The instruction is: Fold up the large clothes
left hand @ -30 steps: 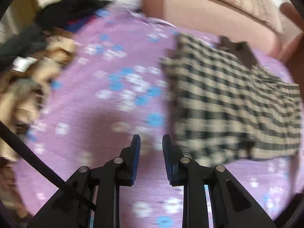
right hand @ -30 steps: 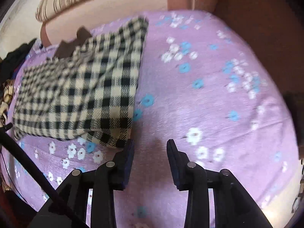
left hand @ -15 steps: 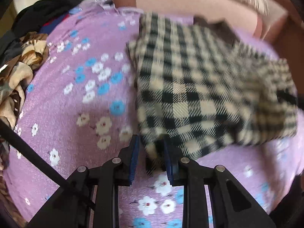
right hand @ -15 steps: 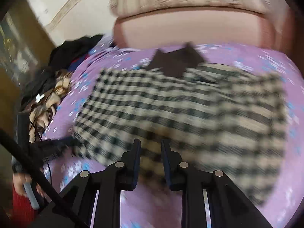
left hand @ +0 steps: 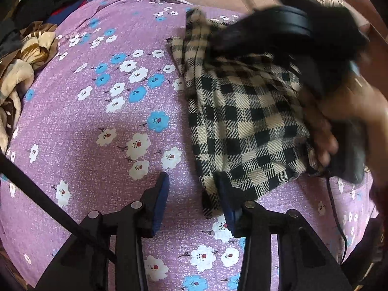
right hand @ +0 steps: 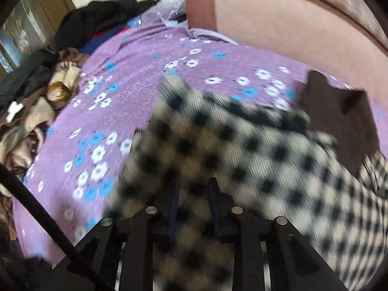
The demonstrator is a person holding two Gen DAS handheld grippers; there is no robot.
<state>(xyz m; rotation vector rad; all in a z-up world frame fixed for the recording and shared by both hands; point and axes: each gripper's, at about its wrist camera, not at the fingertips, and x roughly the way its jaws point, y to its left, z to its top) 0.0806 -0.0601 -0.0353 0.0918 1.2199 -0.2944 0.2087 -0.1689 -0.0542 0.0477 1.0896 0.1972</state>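
A black-and-cream checked garment (left hand: 245, 121) lies folded on the purple flowered bedsheet (left hand: 116, 126). My left gripper (left hand: 191, 191) is open just above the sheet, its right finger at the garment's near corner. My right gripper shows in the left wrist view (left hand: 291, 24) as a dark blurred shape over the garment's far part, with the hand (left hand: 349, 111) that holds it. In the right wrist view the right gripper (right hand: 194, 194) hovers low over the blurred garment (right hand: 242, 160), jaws narrowly apart with cloth seen between them. A dark brown collar (right hand: 339, 121) lies at its far right.
A heap of tan and brown clothes (left hand: 17, 72) and dark clothes (right hand: 101, 21) sits at the bed's left and far left. A pink padded headboard (right hand: 278, 17) closes the far side. A thin cable (left hand: 337, 218) hangs at the right.
The left gripper's jaws have widened and let go of the garment's corner. The right gripper has swung over and down onto the garment, which now looks narrower and more bunched.
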